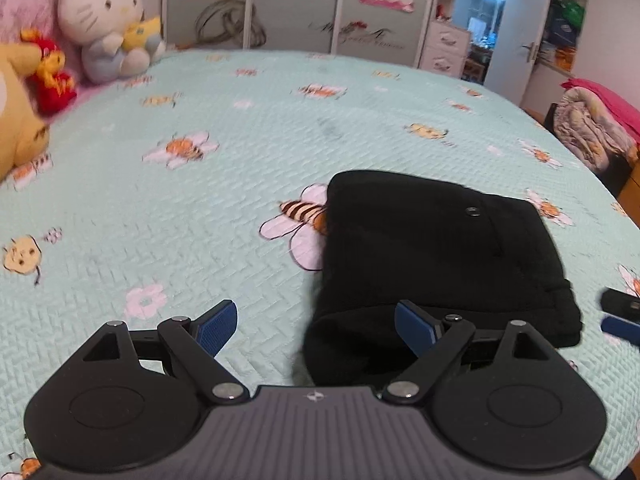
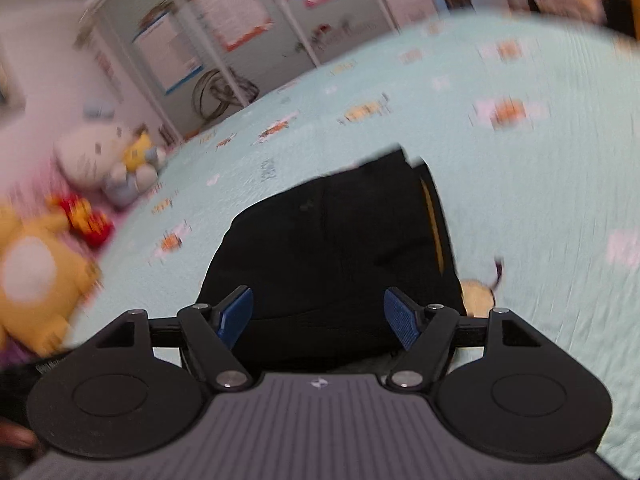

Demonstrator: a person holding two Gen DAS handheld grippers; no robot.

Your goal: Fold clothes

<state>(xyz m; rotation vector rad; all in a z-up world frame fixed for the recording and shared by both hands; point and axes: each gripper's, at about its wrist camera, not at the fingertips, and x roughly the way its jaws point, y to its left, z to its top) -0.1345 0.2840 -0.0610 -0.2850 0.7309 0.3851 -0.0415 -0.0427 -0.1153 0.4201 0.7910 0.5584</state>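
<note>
A black garment (image 1: 432,256) lies folded into a compact block on the pale green bedspread (image 1: 240,184), a small metal snap showing on its top. My left gripper (image 1: 316,326) hovers open at the garment's near left corner, its right pad (image 1: 412,326) over the fabric and its left pad (image 1: 218,326) over bare quilt. In the blurred right wrist view, the same black garment (image 2: 340,248) fills the centre, and my right gripper (image 2: 318,316) stands open just above its near edge, holding nothing. The right gripper's fingertips (image 1: 622,316) peek in at the left wrist view's right edge.
Plush toys line the bed's far left: a white cat doll (image 1: 106,20), a yellow one (image 1: 16,120) and a red one (image 1: 52,76). Wardrobe doors (image 1: 296,4) stand behind the bed. A pile of bedding (image 1: 592,128) sits off the right side.
</note>
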